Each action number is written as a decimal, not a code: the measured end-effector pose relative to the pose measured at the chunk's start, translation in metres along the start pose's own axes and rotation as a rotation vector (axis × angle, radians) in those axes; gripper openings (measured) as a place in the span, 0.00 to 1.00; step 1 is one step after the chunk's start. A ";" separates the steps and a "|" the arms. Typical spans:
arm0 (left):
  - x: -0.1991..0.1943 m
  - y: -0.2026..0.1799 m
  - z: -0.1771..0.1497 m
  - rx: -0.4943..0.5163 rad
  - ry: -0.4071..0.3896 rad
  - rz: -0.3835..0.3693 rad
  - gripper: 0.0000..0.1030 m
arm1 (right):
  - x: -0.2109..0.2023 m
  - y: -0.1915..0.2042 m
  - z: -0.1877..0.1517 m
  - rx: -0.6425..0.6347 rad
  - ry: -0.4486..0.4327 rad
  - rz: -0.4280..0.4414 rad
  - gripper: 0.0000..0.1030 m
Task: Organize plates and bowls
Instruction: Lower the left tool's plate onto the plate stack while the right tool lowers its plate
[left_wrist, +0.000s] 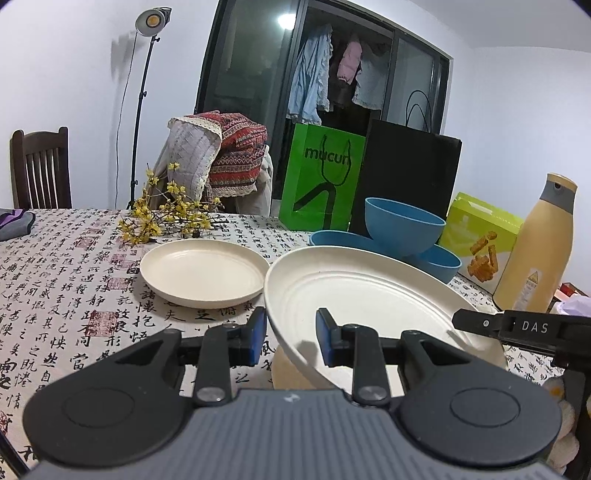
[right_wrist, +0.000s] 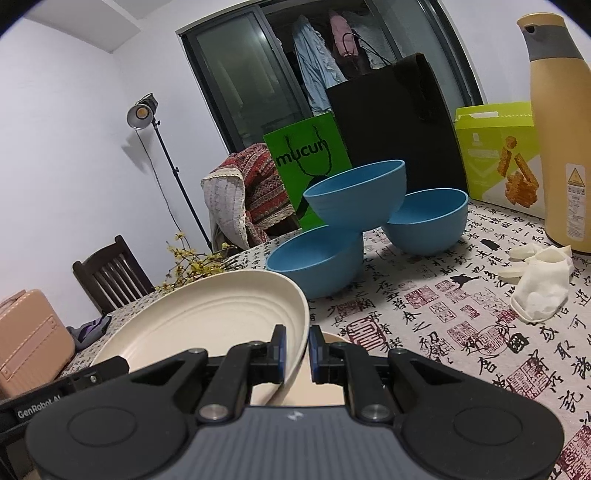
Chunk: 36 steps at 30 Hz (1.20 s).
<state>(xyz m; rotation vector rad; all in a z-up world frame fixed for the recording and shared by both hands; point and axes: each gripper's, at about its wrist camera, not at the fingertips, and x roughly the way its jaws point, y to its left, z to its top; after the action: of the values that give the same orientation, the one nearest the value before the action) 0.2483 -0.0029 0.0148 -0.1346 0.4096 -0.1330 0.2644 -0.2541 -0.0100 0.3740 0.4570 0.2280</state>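
A large cream plate (left_wrist: 369, 295) (right_wrist: 207, 317) hangs tilted just above the table, held by both grippers. My left gripper (left_wrist: 291, 332) is shut on its left rim. My right gripper (right_wrist: 297, 350) is shut on the opposite rim, and its black finger (left_wrist: 476, 323) shows at the plate's right edge. Under the held plate the edge of another cream plate (left_wrist: 291, 373) (right_wrist: 321, 384) peeks out. A further cream plate (left_wrist: 205, 271) lies flat to the left. Behind are three blue bowls, one bowl (left_wrist: 404, 225) (right_wrist: 354, 195) perched on the other two (right_wrist: 314, 262) (right_wrist: 424, 221).
A tall yellow flask (left_wrist: 535, 243) (right_wrist: 557, 147) and a green snack box (right_wrist: 498, 155) stand at the right. White gloves (right_wrist: 539, 288) lie near the flask. Green and black paper bags (left_wrist: 321, 177) rise behind the bowls. A sprig of yellow flowers (left_wrist: 170, 218) lies behind the flat plate.
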 end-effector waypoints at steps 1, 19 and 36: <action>0.001 0.000 -0.001 0.003 0.003 0.002 0.28 | 0.000 0.000 0.000 0.000 0.001 -0.001 0.12; 0.017 -0.009 -0.019 0.053 0.046 0.024 0.28 | 0.007 -0.015 -0.011 0.008 0.023 -0.017 0.12; 0.030 -0.017 -0.032 0.109 0.067 0.051 0.28 | 0.016 -0.023 -0.022 -0.002 0.041 -0.038 0.12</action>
<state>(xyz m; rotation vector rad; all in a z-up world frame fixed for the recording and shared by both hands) 0.2605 -0.0278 -0.0234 -0.0120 0.4711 -0.1100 0.2712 -0.2634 -0.0430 0.3593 0.5035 0.1994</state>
